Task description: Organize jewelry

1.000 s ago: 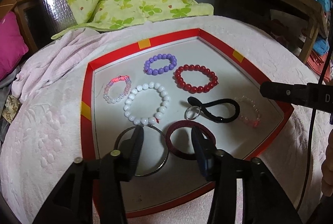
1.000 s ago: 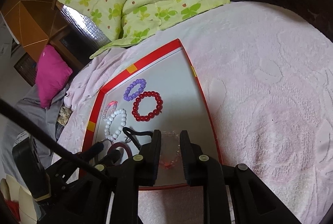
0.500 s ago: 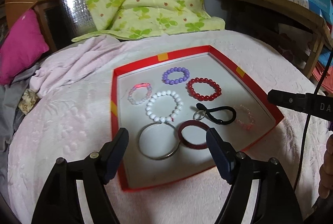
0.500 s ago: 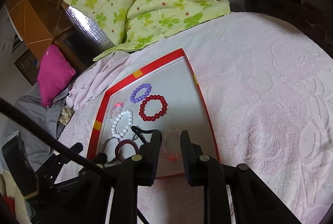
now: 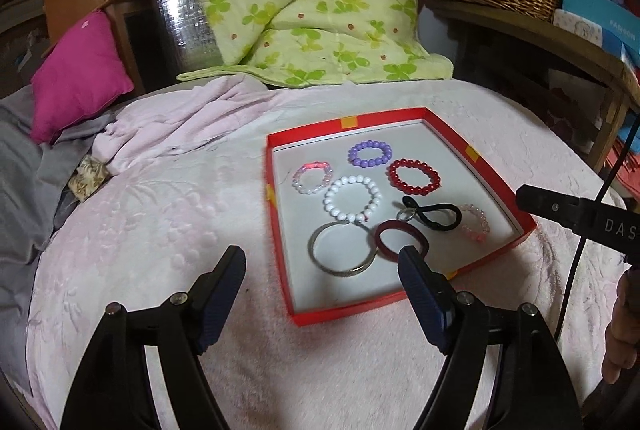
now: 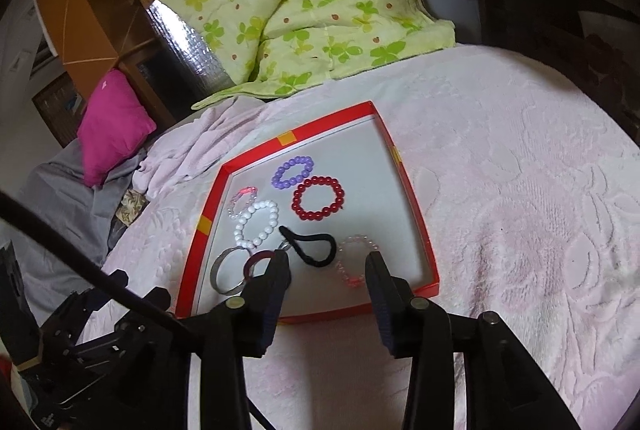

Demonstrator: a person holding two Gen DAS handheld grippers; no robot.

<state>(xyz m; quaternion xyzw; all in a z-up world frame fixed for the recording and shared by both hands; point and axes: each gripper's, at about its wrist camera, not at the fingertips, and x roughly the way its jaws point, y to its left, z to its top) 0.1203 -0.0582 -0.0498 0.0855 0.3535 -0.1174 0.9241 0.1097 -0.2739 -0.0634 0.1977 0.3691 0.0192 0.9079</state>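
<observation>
A bed covered by a pale pink embossed blanket (image 5: 168, 230) fills most of both views, with a green clover-print quilt (image 5: 296, 2) heaped at its far edge and a magenta pillow (image 5: 76, 74) off to the left. On the blanket lies a shallow red tray (image 5: 276, 230) with a white floor, and all the jewelry sits inside it. The left hand-held gripper (image 5: 320, 270) hangs released above the tray's near left corner, its jaws spread wide and holding nothing; the right hand-held gripper (image 6: 328, 270) is likewise released and empty, poised over the tray's near edge. Nearest the grippers lies a silver bangle (image 5: 342, 250), touching a dark maroon bangle (image 5: 400, 240) on its right. Just behind the silver bangle is a white bead bracelet (image 5: 353, 199). To the right a black hair tie (image 5: 434, 216) with a small metal ring at its left end lies beside a pale pink bead bracelet (image 5: 474, 224) near the tray's right wall. Farther back sit a red bead bracelet (image 5: 413, 177), a purple bead bracelet (image 5: 371, 153) and, toward the left wall, a clear bead bracelet (image 5: 312, 177) with a pink patch on top.
</observation>
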